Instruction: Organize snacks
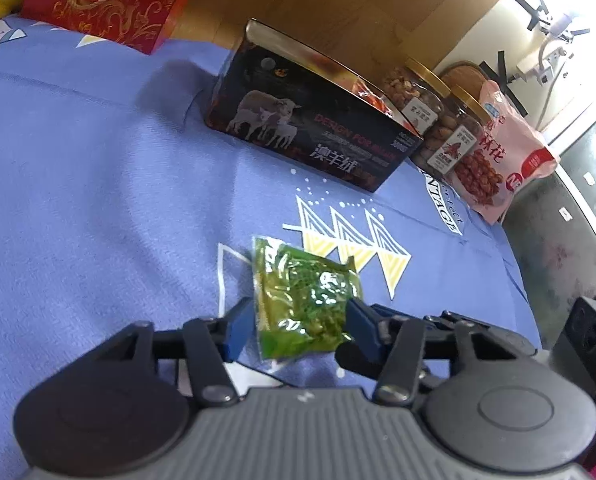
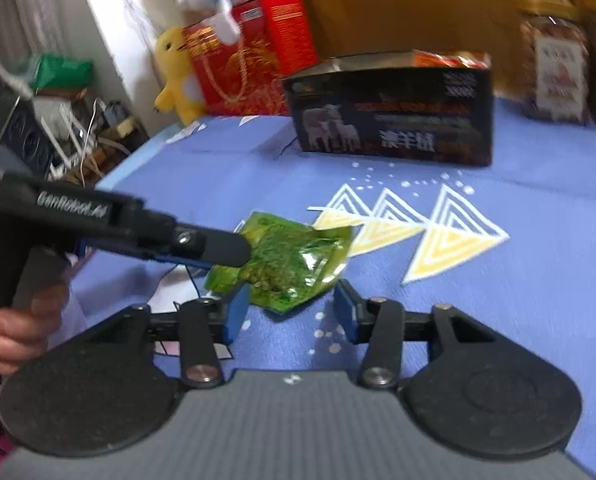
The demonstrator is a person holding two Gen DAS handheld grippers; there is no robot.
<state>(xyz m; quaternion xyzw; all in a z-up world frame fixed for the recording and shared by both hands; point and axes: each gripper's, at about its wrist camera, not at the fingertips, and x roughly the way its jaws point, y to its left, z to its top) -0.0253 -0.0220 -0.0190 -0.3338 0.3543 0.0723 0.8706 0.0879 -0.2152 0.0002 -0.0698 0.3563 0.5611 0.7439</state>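
Note:
A green transparent snack packet [image 1: 305,300] sits between the blue pads of my left gripper [image 1: 298,318], which press on its two sides. In the right wrist view the same packet [image 2: 290,260] is just over the blue cloth, with one of the left gripper's fingers [image 2: 218,246] coming in over it from the left. My right gripper [image 2: 290,310] is open just in front of the packet's near edge, and its pads do not touch it. An open black box with sheep printed on it [image 1: 309,120] [image 2: 393,116] stands farther back and holds orange packets.
Right of the box are two gold-lidded jars of nuts [image 1: 417,92] and a pink snack bag [image 1: 505,148]. A red gift bag [image 2: 250,64] and a yellow plush toy [image 2: 178,76] sit at the back left. The blue cloth [image 1: 98,160] ends in edges left and right. A hand [image 2: 14,328] holds the left gripper.

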